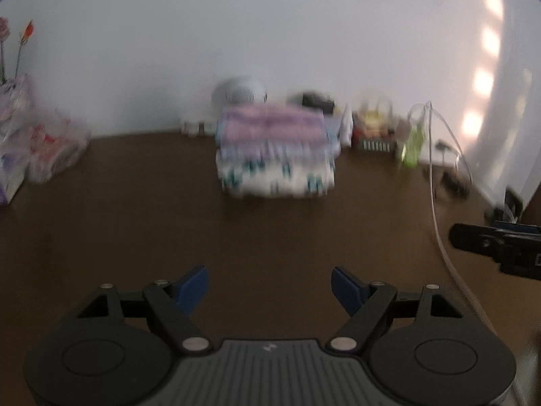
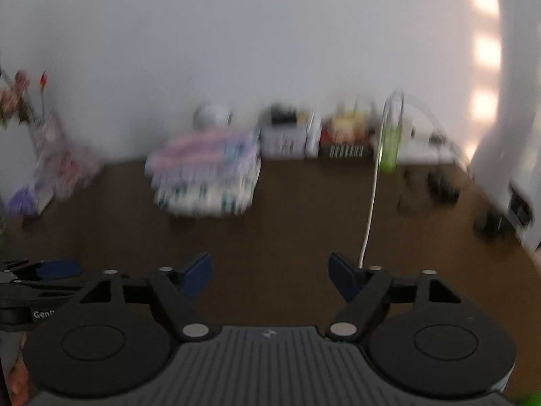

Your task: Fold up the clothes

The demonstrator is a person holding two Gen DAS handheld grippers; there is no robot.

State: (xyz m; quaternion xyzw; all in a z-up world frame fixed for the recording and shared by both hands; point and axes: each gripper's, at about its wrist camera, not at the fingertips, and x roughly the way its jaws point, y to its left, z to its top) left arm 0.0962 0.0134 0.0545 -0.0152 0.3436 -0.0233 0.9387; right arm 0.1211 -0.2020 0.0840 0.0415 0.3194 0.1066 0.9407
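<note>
A home room was indicated: brown table (image 1: 142, 203) set vs. plain white wall (image 1: 270, 34), w/ folded clothes stack (image 1: 275, 155), plastic bags (image 1: 50, 149), artificial flowers (image 1: 25, 34) & misc. household clutter, all blurred.

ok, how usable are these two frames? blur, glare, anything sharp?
Left wrist view: motion blur smears the stack of folded patterned clothes on the dark brown table; the left gripper with its blue-tipped fingers stays fairly sharp. Right wrist view: heavier blur on the stack; the right gripper is clearer. Both: bright sun patches on the white wall, fisheye corners dark.
</note>
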